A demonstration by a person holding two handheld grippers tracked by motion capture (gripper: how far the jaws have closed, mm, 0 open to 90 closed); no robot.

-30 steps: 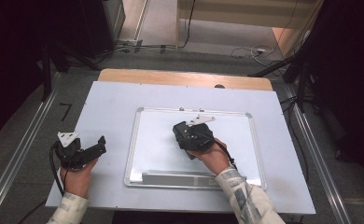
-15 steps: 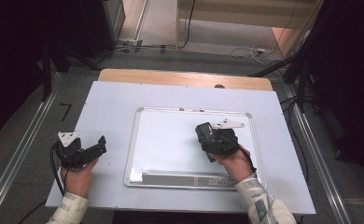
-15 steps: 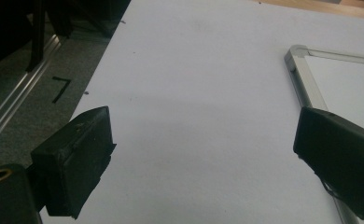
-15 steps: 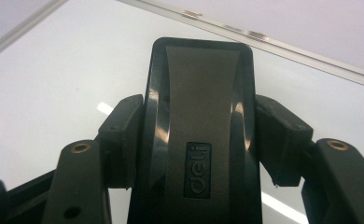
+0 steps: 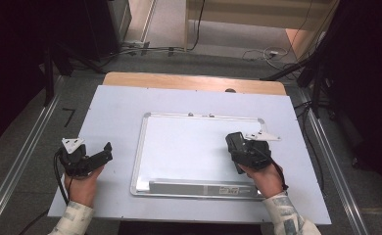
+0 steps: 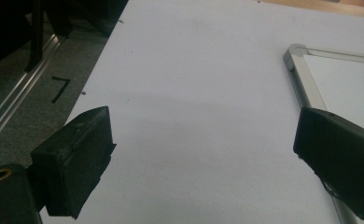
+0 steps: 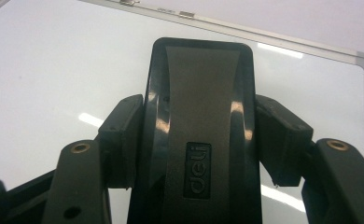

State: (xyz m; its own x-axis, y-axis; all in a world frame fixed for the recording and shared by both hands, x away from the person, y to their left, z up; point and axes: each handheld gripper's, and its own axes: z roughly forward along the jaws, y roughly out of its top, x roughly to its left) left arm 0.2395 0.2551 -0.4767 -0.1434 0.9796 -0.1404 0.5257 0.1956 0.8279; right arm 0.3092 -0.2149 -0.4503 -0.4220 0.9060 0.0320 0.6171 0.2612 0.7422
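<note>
Grip looks secure: the right gripper [image 5: 234, 147] pinches a black, glossy plastic eraser block with a grey centre strip and an embossed logo [image 7: 199, 135], one jaw pressed on each long side. It hangs over the right part of the white, aluminium-framed whiteboard [image 5: 189, 142], which lies flat on the pale counter [image 5: 115, 107].

The block seems light and rigid, so it should not flex, but its shiny shell may slip if the squeeze eases. The straight side walls, near mid-length as now, are the sensible hold; the rounded far end offers less purchase.

The left gripper [image 5: 101, 154] rests on the counter just left of the whiteboard frame, jaws spread wide with nothing between them, seen clearly in the left gripper view [image 6: 203, 154].
</note>
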